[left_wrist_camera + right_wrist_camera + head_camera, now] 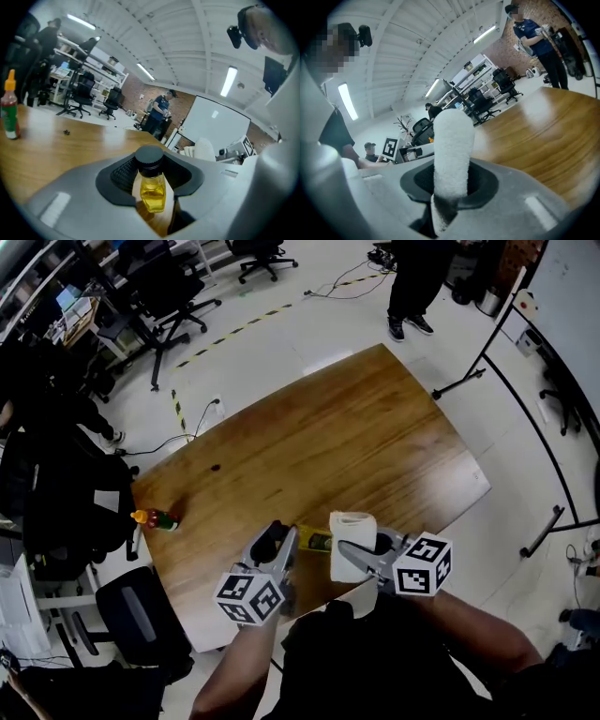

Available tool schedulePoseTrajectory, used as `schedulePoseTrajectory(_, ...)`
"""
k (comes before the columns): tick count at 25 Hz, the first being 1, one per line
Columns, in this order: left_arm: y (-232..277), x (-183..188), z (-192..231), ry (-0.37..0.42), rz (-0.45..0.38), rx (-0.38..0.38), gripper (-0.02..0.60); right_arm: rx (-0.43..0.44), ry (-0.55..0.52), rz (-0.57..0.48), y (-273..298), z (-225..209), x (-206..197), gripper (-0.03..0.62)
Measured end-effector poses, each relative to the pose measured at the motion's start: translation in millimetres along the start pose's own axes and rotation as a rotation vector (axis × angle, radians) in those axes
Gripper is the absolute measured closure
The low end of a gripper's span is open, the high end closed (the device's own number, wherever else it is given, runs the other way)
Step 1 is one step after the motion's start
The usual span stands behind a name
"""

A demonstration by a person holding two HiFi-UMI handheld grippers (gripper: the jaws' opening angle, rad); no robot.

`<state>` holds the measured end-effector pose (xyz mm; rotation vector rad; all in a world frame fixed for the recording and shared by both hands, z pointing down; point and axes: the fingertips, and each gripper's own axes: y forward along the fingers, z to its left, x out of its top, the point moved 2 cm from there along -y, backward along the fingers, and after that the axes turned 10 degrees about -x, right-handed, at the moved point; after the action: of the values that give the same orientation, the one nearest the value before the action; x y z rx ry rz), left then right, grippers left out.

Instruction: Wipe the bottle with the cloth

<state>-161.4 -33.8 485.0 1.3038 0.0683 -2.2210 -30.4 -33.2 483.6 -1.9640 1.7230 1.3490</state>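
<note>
The left gripper [283, 542] is closed on a small bottle [151, 182] with yellow liquid and a black cap. In the left gripper view both jaws press on the bottle's body, and the cap end points away from the gripper. The right gripper [361, 547] pinches a folded white cloth [451, 154], and the fold stands up out of the jaws. In the head view both grippers are over the near edge of the wooden table [356, 437], close in front of the person. The bottle sticks out from the left gripper toward the cloth and ends just beside it. I cannot tell if they touch. A red sauce bottle [157, 518] with an orange cap lies well apart, at the table's left edge.
</note>
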Motion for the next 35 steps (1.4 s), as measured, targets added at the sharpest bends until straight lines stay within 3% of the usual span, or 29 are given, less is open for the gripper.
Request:
schedulePoseTrajectory(3,-6,-4,13,-0.087,-0.068,0.085,0.399,0.09,-0.032,0.023,33,18,-3,0.522)
schedulePoseTrajectory(6,-7,-6,14,-0.131,-0.092,0.126,0.399,0.12,-0.071,0.049,55,31,-2,0.522)
schedulePoseTrajectory(15,-16,0,30,-0.145,-0.084,0.179,0.396,0.164,-0.041,0.113,90,28,-5,0.522)
schedulePoseTrajectory(23,-25,-3,39,-0.162,-0.082,0.193,0.393,0.056,0.032,0.162,80,-15,-39,0.522)
schedulePoseTrajectory(35,-17,-4,32,-0.108,-0.047,0.176,0.388,-0.031,0.094,0.193,60,-60,-68,0.522)
